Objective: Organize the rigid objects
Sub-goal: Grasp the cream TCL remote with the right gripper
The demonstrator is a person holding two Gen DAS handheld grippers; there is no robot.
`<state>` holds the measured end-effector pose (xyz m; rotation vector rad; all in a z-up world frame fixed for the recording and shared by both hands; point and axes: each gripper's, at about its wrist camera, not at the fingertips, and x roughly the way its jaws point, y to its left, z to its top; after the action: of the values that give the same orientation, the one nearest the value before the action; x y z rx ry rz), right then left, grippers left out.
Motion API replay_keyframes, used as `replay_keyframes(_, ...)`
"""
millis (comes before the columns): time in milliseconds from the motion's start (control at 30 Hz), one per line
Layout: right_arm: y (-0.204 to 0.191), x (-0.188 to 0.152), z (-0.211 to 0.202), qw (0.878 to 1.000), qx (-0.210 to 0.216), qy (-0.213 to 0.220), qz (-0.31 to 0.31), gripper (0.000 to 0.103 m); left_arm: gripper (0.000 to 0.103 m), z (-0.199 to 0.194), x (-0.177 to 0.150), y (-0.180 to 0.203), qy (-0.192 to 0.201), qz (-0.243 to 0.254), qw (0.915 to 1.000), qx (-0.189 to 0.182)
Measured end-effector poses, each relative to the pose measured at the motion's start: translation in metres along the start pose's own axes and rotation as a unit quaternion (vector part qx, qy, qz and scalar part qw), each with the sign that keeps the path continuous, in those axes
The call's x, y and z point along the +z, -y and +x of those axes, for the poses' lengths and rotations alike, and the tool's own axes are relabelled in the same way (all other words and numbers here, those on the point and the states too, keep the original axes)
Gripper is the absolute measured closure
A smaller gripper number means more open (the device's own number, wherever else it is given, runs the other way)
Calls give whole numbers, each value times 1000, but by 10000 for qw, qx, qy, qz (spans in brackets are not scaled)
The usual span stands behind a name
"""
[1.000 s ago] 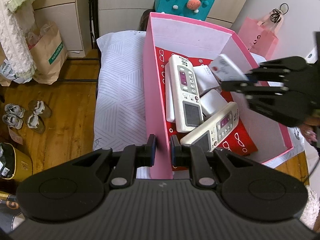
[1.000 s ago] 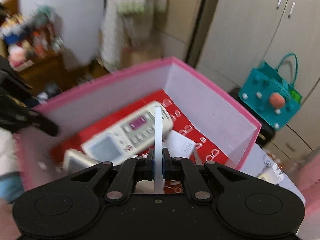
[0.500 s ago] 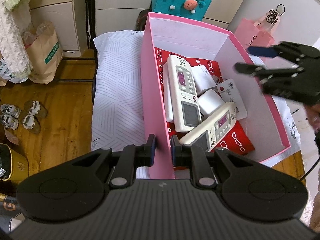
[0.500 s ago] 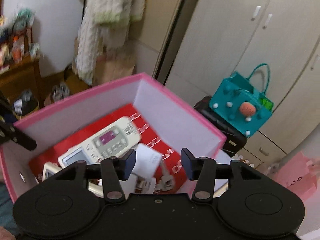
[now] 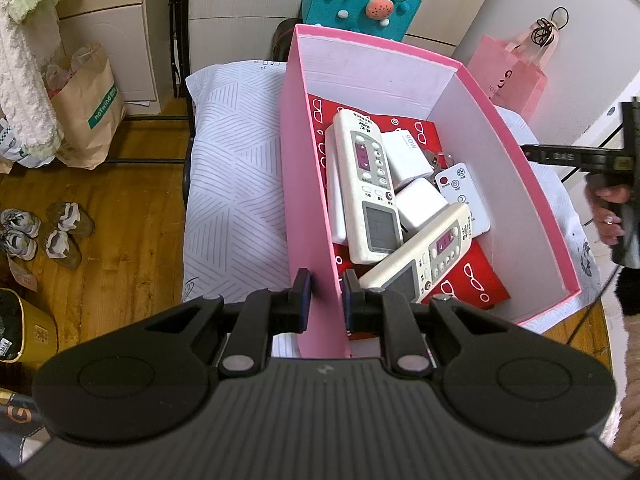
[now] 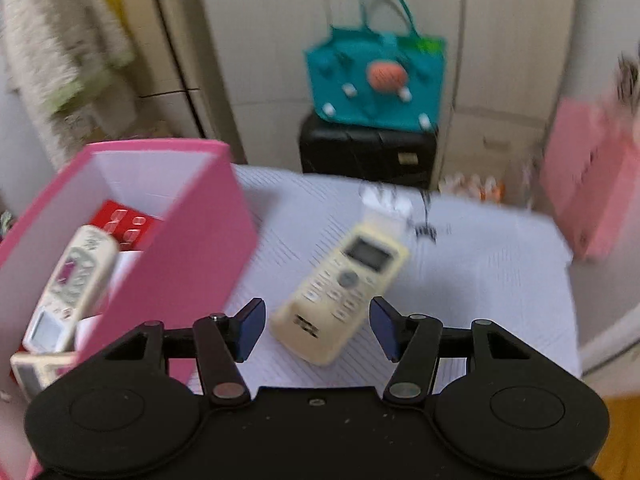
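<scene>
The pink box (image 5: 304, 184) stands on the white patterned cloth (image 5: 236, 184), holding two white remotes (image 5: 366, 184) and a flat card remote (image 5: 460, 196) at three o'clock of them. The left gripper (image 5: 326, 300) is clamped on its near wall. The right gripper (image 6: 318, 326) is spreading (nothing between its pads), a cream remote (image 6: 340, 288) at its twelve o'clock.

One pink box (image 5: 304, 184) sits on the patterned cloth (image 5: 236, 184). Inside lie two large remotes (image 5: 366, 184), one slim white remote (image 5: 460, 188) and two white chargers (image 5: 408, 152). One cream remote (image 6: 340, 284) lies outside on the cloth. Two bags: one teal (image 5: 360, 0), one pink (image 5: 512, 72).
</scene>
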<state>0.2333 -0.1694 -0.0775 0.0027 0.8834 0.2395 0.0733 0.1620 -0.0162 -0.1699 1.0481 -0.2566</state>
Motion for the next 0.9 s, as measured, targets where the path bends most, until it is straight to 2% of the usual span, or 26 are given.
replay_keyframes(133,5,2,23,9995,-222,89,219,40,88,1,1,0,-3,-56,10000,-25)
replay_keyframes(233,7,3,37,9983,-464,82,335,34,88,0,1,-2,-40,-83,9999,-48)
replay_keyframes(333,9,5,43,9979,-400,165,475,28,88,0,0,0,-36,-4,10000,-3)
replay_keyframes(433,4,5,48,9986,-314,147,398,25,88,-1,1,1,-48,-12,10000,-9)
replay_keyframes(533,-4,3,55,9983,-523,156,182,20,88,-1,2,1,-55,21,10000,6)
replay_keyframes(633,-8,-1,49,9986,-500,160,42,24,88,-1,1,1,-59,37,10000,-8)
replay_keyframes(700,-9,-4,41,9990,-418,59,-143,30,88,-1,2,1,-53,62,10000,-18)
replay_keyframes(900,-11,-27,14,9980,-93,-244,-578,33,88,-1,2,-1,-67,93,9999,-73)
